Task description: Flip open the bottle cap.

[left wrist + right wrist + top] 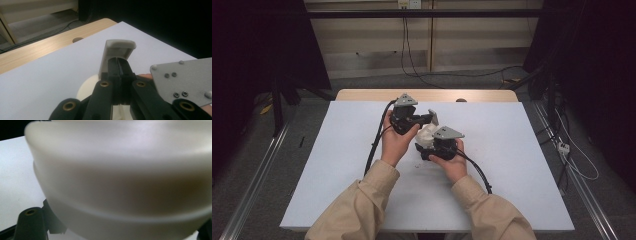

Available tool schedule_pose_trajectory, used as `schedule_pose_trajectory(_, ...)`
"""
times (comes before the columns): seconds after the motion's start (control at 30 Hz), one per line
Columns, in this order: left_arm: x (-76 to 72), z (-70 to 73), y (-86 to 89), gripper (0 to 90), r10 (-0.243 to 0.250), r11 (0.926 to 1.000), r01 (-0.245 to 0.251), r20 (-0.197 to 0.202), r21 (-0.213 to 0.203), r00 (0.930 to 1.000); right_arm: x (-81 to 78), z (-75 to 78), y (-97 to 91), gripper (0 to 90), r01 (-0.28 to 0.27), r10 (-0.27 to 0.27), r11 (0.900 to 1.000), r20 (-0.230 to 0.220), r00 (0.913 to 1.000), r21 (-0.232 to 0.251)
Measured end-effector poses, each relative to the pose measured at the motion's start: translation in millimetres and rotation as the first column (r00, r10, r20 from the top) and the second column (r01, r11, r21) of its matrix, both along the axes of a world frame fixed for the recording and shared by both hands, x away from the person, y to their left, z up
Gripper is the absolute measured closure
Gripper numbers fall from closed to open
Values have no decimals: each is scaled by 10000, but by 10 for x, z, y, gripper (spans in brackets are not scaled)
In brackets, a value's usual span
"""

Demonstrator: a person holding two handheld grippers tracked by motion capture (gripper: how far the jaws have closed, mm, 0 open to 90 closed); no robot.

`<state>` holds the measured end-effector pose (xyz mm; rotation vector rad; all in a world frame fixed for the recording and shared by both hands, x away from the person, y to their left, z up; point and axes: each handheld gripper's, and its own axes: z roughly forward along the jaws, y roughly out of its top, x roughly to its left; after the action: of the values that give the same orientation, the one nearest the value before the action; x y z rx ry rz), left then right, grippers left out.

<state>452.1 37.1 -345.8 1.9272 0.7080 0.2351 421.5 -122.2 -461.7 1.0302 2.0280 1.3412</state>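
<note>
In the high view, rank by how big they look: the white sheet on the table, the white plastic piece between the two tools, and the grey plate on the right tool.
1. white sheet, by far the largest.
2. and 3. white plastic piece and grey plate: they look about alike, and the tools hide part of the piece, so no ranking.

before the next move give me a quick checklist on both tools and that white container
1. Left tool shut on the flip lid: ok, the jaws pinch the lid's inner side.
2. Right tool gripping the white container: cannot tell; the container's wall sits blurred right in front of its camera and hides the jaws.
3. Flip lid raised off the container: ok, it stands upright.
4. Container resting on the white table or lifted: cannot tell.
5. Space around the work: ok, the white surface nearby is bare.
6. Cables trailing away from the container: ok, both run back toward the person.
</note>
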Motion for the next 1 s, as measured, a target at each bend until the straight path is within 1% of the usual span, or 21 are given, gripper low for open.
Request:
schedule_pose_trajectory(0.1, 6, -4, -1, 900, 40, 10000, -39, -48, 30, 10000, 0, 0, 0, 186, 1, -1, 10000, -7, 10000, 6)
schedule_pose_trajectory(0.17, 9, -8, -4, 900, 38, 10000, -38, -57, -37, 10000, 0, 0, 0, 186, 1, -1, 10000, -12, 10000, 7)
schedule_pose_trajectory(0.33, 16, -3, -11, 900, 23, 10000, -23, -34, 35, 10000, 1, 0, 0, 186, -9, 9, 10000, -7, 10000, -2)
schedule_pose_trajectory(0.4, 19, -6, -17, 900, 40, 10000, -40, -13, -23, 10000, 0, 0, 0, 186, -8, 8, 10000, -5, 10000, -2)
schedule_pose_trajectory(0.53, 24, 2, -26, 900, 41, 10000, -41, -87, 2, 10000, 1, 0, -1, 186, -12, 12, 10000, -3, 10000, -6)
schedule_pose_trajectory(0.73, 41, 11, -45, 900, 46, 10000, -45, -68, 58, 10000, 1, -1, -1, 186, -15, 15, 10000, -6, 10000, -9)
schedule_pose_trajectory(0.87, 48, 11, -59, 900, 56, 10000, -56, -83, 8, 10000, 0, 0, -1, 186, -19, 19, 10000, -7, 10000, -14)
schedule_pose_trajectory(1.0, 54, 19, -65, 900, 15, 9999, -14, -75, 109, 10000, 0, -1, -1, 186, -17, 17, 10000, -7, 10000, -12)
